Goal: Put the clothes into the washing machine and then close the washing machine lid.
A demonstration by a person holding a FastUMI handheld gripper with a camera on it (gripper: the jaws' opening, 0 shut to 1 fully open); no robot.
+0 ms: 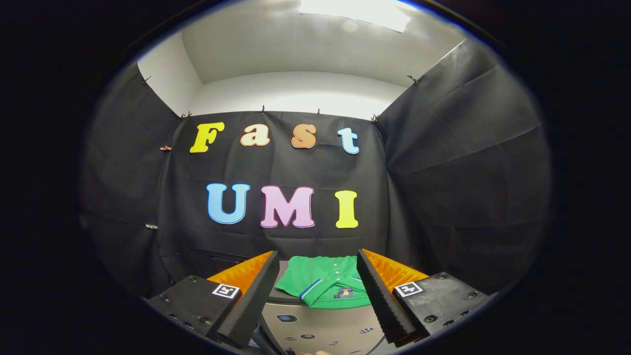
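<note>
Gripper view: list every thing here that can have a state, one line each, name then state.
Folded green shirt with blue-and-white trim: lying flat on the grey surface, beyond the fingers, untouched.
Tool: open, fingers spread wide, holding nothing, the shirt seen through the gap.
Grey washing machine top with small icons: beneath the fingers, bearing the shirt; whether its lid is open or closed cannot be told.

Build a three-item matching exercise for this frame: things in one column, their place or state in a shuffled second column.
Things:
1. shirt
2. gripper
3. washer

Descriptions:
A. open, holding nothing
B. grey surface under the fingers
C. green, folded, just ahead between the fingers

Pairs: 1-C, 2-A, 3-B
</note>
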